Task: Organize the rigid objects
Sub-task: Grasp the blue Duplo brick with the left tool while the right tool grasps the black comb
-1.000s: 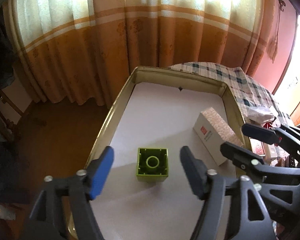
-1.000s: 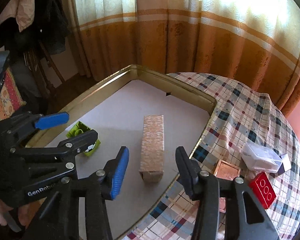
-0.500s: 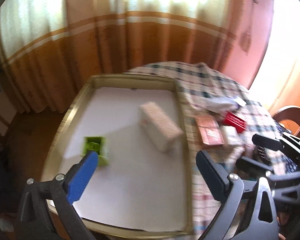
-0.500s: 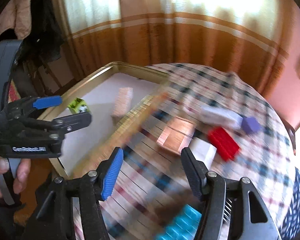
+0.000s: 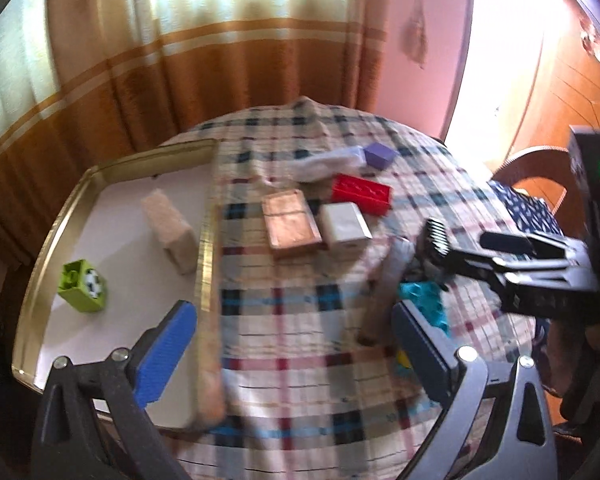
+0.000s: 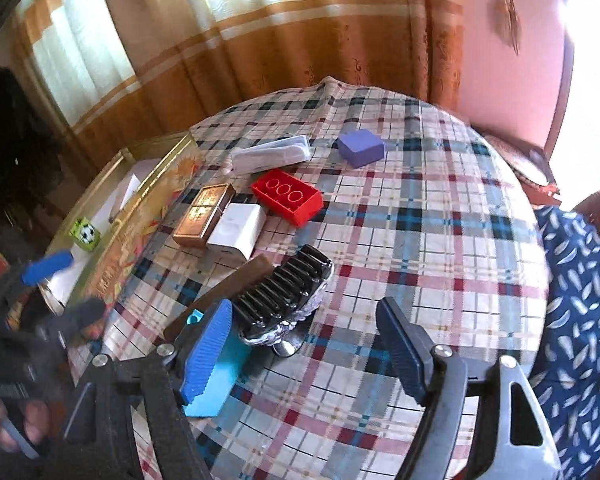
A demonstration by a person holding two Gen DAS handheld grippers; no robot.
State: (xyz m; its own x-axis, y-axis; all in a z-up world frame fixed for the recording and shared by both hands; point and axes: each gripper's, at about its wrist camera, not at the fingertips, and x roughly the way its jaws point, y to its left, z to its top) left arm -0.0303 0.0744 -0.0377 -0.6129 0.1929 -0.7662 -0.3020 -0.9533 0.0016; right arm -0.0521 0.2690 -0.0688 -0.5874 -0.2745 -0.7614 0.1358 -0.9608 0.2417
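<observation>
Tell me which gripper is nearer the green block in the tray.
Left. The left gripper hangs over the tray edge, close beside the green block; the right gripper is out over the tablecloth, well away.

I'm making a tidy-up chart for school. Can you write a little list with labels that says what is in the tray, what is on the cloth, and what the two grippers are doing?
In tray: green block, patterned box
On checked cloth: red brick, purple cube, white box, copper box, clear case, black ribbed thing, blue block
Left gripper: open, empty
Right gripper: jaws opening, nothing held
Left to tidy: everything on the cloth
</observation>
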